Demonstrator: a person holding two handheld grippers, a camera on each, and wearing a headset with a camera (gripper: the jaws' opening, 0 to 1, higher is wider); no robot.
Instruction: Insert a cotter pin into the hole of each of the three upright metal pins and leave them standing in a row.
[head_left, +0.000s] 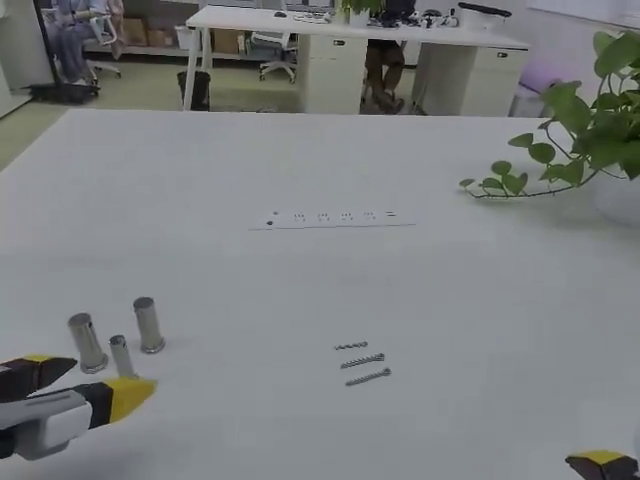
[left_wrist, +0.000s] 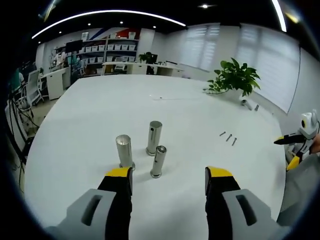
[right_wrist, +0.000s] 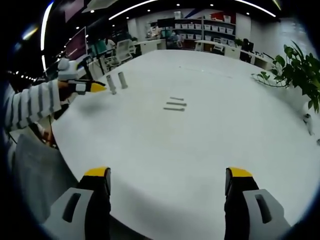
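Just beyond left hand-held gripper (left_wrist: 169, 173): metal pins (left_wrist: 154, 137)

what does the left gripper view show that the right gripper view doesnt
Left gripper view: the left gripper's open jaws close in front of three upright metal pins, each clearly separate, with the right gripper at the right edge. Right gripper view: the right gripper's own open jaws over bare white table, and a striped sleeve behind the left gripper. Both: the three cotter pins lying loose on the table, and the leafy plant.
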